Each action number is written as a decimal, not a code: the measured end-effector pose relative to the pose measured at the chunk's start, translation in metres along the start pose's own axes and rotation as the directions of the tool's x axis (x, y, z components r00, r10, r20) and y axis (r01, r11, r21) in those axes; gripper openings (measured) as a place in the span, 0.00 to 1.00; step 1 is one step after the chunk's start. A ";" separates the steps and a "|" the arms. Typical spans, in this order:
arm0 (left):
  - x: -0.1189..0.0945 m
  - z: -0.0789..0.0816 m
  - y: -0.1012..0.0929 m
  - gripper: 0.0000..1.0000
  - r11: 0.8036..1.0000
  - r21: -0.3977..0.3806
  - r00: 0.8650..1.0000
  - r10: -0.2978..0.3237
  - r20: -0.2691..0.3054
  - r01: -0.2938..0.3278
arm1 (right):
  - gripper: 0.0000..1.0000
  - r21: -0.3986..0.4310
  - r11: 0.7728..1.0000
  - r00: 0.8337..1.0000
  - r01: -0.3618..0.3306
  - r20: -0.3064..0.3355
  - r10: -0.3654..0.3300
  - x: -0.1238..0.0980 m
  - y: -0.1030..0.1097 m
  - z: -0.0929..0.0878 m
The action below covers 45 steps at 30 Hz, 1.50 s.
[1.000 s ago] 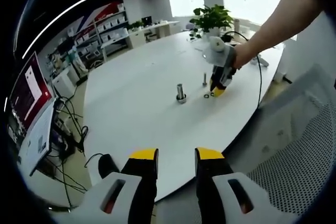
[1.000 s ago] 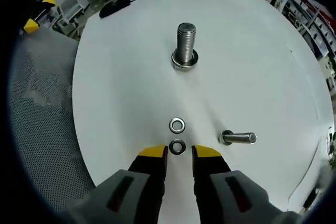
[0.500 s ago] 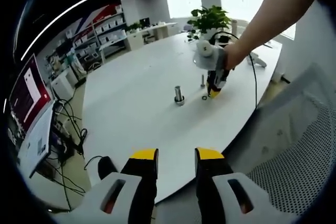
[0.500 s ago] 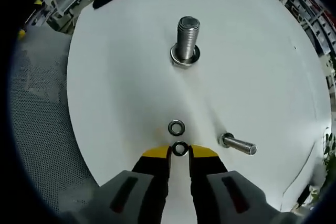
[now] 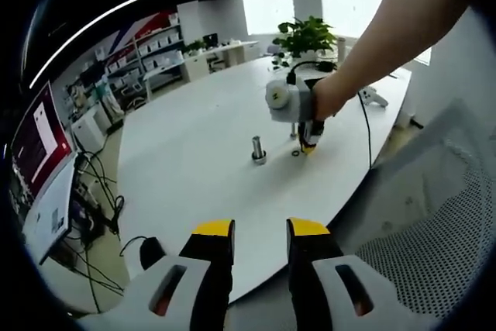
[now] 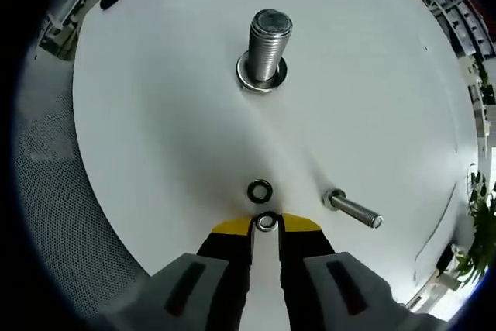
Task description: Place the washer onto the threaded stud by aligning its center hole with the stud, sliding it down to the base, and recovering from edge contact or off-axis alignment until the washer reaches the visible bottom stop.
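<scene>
In the left gripper view, the left gripper [image 5: 260, 230] is held low over the near edge of the white table [image 5: 194, 160], its jaws parted with nothing between them. Farther off, the right gripper [image 5: 308, 143] is seen lowered to the tabletop by a person's hand [image 5: 325, 98], beside the upright threaded stud [image 5: 257, 149]. In the right gripper view, the right gripper [image 6: 266, 225] is closed on a washer [image 6: 266, 222] at its yellow tips. A second washer [image 6: 260, 190] lies just ahead, a loose bolt [image 6: 353, 209] lies to one side, and the threaded stud [image 6: 266, 48] stands well beyond.
</scene>
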<state>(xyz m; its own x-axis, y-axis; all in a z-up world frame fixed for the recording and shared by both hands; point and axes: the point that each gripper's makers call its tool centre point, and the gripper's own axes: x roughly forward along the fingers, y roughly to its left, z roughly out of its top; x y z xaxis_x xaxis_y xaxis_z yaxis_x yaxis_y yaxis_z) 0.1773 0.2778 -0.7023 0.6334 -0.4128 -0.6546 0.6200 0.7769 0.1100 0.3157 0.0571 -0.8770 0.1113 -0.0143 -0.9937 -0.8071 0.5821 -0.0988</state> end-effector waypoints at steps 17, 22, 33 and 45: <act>0.000 -0.003 0.003 0.24 1.000 -0.002 1.000 0.014 -0.013 -0.014 | 0.15 0.046 0.999 0.994 -0.025 0.110 0.020 -0.003 -0.005 -0.011; 0.001 -0.005 0.004 0.23 1.000 0.003 0.999 0.020 -0.027 -0.020 | 0.15 0.038 0.999 0.989 -0.027 0.149 0.021 -0.006 -0.002 -0.013; 0.002 -0.008 0.002 0.23 1.000 0.013 0.999 0.014 -0.042 -0.013 | 0.14 0.092 0.994 0.979 -0.050 0.202 0.031 -0.022 -0.003 -0.010; 0.001 -0.007 0.001 0.24 1.000 0.027 0.999 0.012 -0.036 -0.011 | 0.14 0.097 0.995 0.975 0.010 0.221 -0.031 -0.057 -0.033 -0.005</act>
<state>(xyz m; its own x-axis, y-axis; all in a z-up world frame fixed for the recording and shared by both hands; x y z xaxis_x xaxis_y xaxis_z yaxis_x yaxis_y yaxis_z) 0.1752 0.2821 -0.7082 0.6238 -0.3857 -0.6798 0.6251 0.7683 0.1376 0.3331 0.0341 -0.8178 0.2621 0.1479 -0.9536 -0.7458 0.6581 -0.1029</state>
